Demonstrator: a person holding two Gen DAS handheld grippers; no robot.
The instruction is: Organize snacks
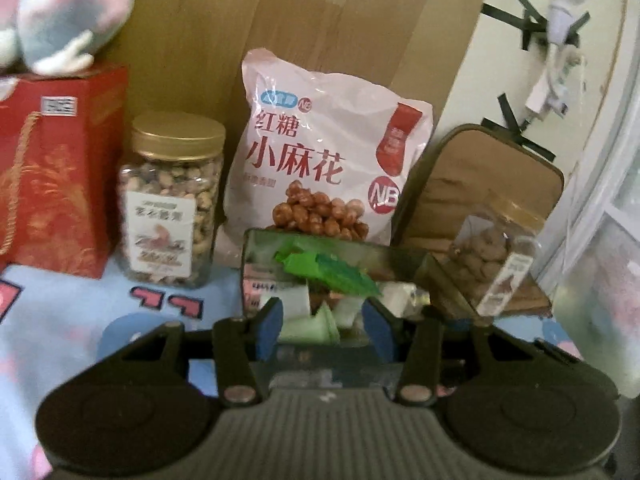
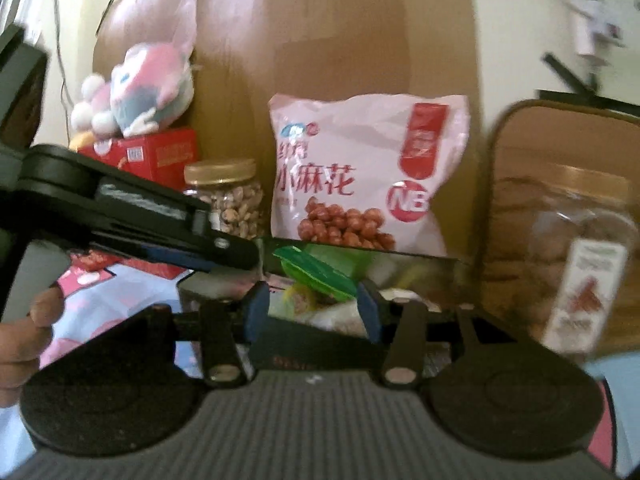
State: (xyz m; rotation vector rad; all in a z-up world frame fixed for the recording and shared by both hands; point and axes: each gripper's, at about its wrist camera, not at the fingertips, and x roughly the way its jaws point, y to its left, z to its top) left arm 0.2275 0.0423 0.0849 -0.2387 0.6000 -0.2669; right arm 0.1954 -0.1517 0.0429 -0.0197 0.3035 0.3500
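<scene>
Standing upright: pink snack bag (image 1: 320,152), long axis vertical.

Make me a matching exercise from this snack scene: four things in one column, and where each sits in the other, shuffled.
Things:
1. plush toy
2. gold-lid nut jar
3. pink snack bag
4. green packet

Places:
A. inside the clear bin
B. leaning on the brown board
C. on top of the red box
D. between the red box and the bag

Pairs: 1-C, 2-D, 3-B, 4-A
</scene>
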